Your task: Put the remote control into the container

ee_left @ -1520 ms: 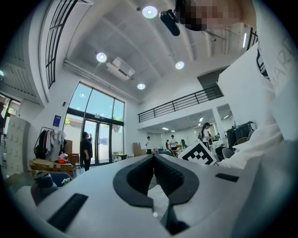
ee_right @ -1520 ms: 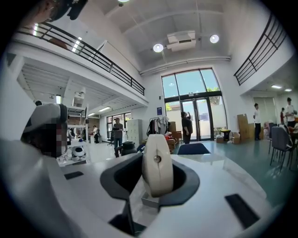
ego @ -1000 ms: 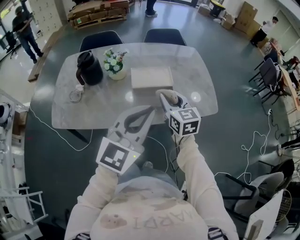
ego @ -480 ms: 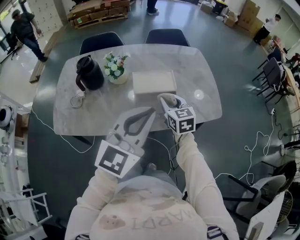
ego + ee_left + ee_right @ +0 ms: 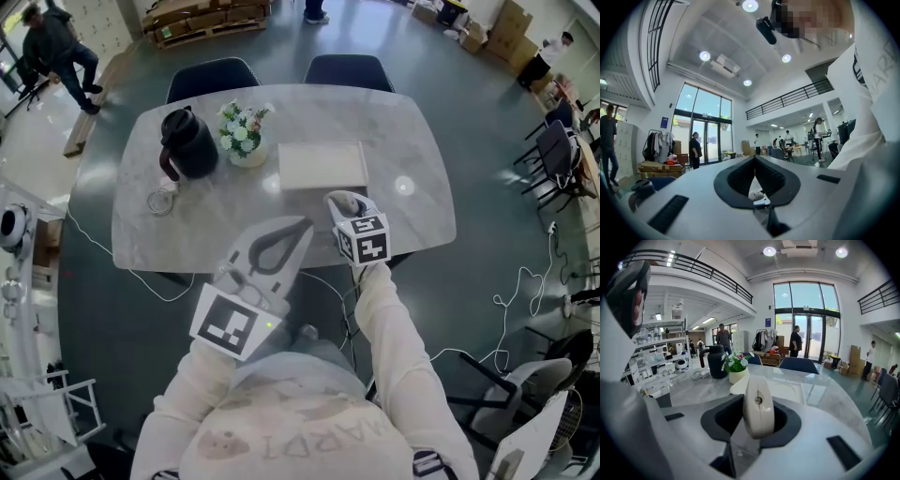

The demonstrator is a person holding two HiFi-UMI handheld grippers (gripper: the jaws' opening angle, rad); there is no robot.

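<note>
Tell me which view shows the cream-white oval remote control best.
Right gripper view: the cream-white oval remote control sits close and central, clamped in the right gripper. Head view shows only its rounded tip past the marker cube. Left gripper view doesn't clearly show it.

A pale grey marble-patterned table with rounded corners (image 5: 412,141) carries a black lidded jug (image 5: 190,145), with a cream pot of white and pink flowers (image 5: 244,133) just beside it and a coiled white cable (image 5: 161,200) near it. Two dark blue upholstered chairs (image 5: 211,77) stand at its far edge.
</note>
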